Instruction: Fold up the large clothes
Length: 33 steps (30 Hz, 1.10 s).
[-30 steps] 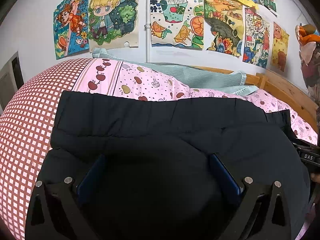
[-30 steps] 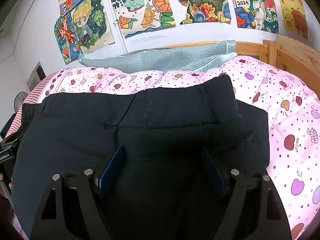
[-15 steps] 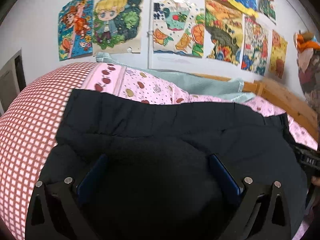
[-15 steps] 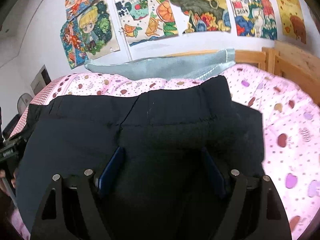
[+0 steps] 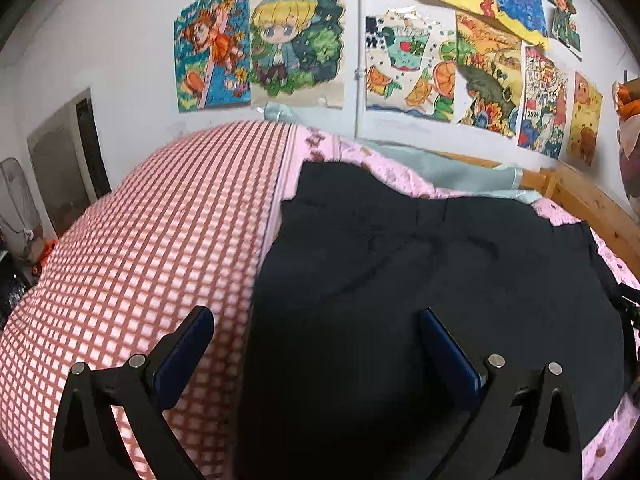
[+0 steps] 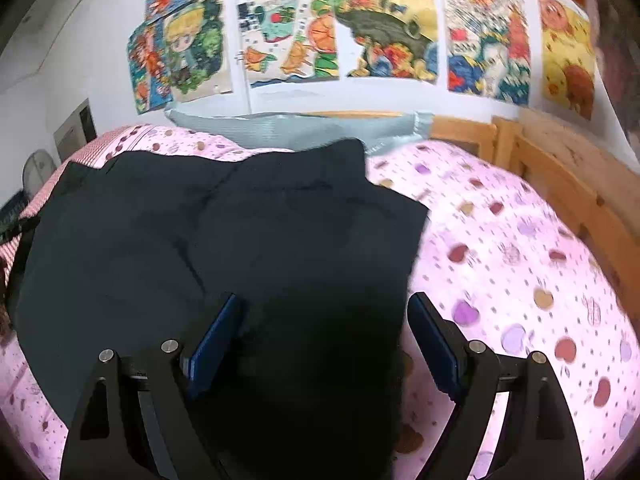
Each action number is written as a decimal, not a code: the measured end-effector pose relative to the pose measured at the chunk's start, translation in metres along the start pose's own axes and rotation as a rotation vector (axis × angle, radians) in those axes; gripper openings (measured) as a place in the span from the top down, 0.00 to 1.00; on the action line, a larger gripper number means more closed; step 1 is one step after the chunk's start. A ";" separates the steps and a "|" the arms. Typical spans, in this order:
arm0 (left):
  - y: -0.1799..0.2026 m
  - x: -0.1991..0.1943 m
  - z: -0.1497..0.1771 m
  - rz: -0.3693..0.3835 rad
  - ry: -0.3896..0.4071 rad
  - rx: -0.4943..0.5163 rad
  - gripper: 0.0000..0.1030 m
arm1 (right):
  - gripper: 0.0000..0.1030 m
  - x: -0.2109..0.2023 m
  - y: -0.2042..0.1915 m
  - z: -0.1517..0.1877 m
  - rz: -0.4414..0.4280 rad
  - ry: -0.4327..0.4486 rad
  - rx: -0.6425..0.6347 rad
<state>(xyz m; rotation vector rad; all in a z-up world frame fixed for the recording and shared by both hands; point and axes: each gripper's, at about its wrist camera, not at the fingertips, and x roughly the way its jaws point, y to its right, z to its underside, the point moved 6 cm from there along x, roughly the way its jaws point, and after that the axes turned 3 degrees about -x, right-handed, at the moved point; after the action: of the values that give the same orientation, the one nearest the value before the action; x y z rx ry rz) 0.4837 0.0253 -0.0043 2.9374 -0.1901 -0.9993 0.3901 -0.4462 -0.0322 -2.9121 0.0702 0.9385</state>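
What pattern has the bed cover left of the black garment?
Red-and-white checks on the bed cover, clearest in the left wrist view.

The red-and-white checked bed cover (image 5: 160,240) at nine o'clock lies bare. The pink fruit-print sheet (image 6: 520,280) at three o'clock is bare too. At twelve o'clock, a grey-green pillow (image 6: 300,130) and wooden bed rail (image 6: 560,168) block the way.

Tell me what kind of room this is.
Most likely a child's bedroom: a bed with a wooden frame and pink fruit-print bedding, a pale green pillow at the wall, and colourful hand-drawn pictures taped above it.
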 end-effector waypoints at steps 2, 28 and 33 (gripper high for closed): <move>-0.008 0.003 0.005 0.019 -0.034 -0.006 0.00 | 0.21 -0.001 0.012 0.005 -0.019 -0.007 0.049; -0.013 0.043 0.053 0.241 -0.214 -0.065 0.00 | 0.12 0.040 0.006 0.059 -0.362 -0.081 0.177; -0.011 0.045 0.053 0.246 -0.219 -0.066 0.00 | 0.09 0.050 0.002 0.065 -0.376 -0.096 0.189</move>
<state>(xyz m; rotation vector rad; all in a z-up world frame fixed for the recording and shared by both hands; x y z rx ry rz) 0.4885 0.0312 -0.0745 2.6577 -0.5004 -1.2554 0.3930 -0.4435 -0.1142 -2.5745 -0.3602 0.9420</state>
